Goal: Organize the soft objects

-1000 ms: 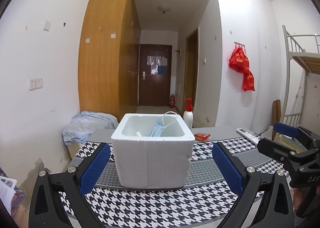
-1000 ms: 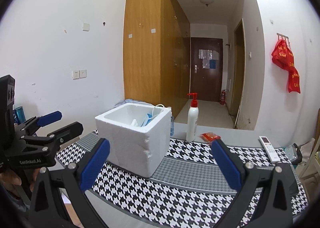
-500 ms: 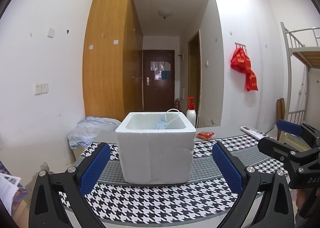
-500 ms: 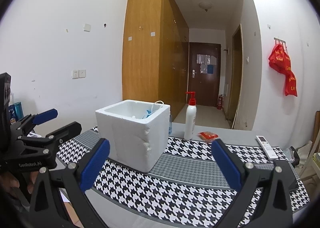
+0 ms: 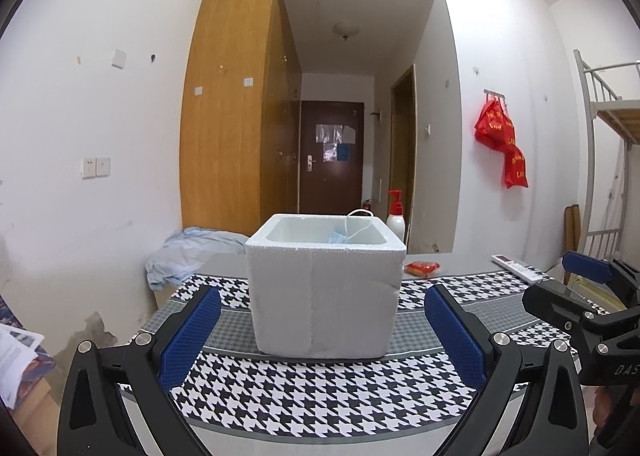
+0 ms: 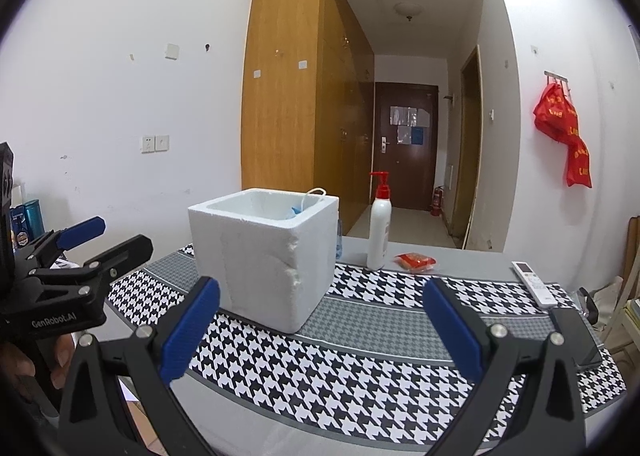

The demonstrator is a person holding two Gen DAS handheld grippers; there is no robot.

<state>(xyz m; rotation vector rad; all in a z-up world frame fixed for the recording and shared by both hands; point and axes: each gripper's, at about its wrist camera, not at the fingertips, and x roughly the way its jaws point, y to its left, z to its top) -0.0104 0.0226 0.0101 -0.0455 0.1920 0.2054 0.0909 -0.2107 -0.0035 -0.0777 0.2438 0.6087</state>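
Both cameras sit lower and a little farther back than a second ago, so less of the inside of the white foam box [image 5: 324, 288] shows over its rim; the box itself has not shifted on the desk [image 6: 384, 340]. The box stands open-topped on the houndstooth cloth [image 5: 304, 396], and inside it, against the far right wall, lies a blue face mask [image 5: 339, 238] whose white ear loop [image 5: 359, 224] arches above the rim. Nothing else inside the box can be made out.

The left claw [image 5: 322, 336] is held in front of the box with its blue pads spread wide and nothing between them. The right claw [image 6: 320, 330] is to the front right of the box, likewise wide and empty.

Behind the box to its right stands a white pump bottle [image 6: 379, 234] with a red top, upright on the bare grey desk. Just right of the bottle lies a small red packet [image 6: 414, 260]. Farther right of the box, a white remote [image 6: 534, 282] lies at the cloth's edge, and a dark phone [image 6: 576, 336] lies in front of the remote. Left of and behind the box, a crumpled pale blue cloth [image 5: 192, 256] is heaped off the desk's end.
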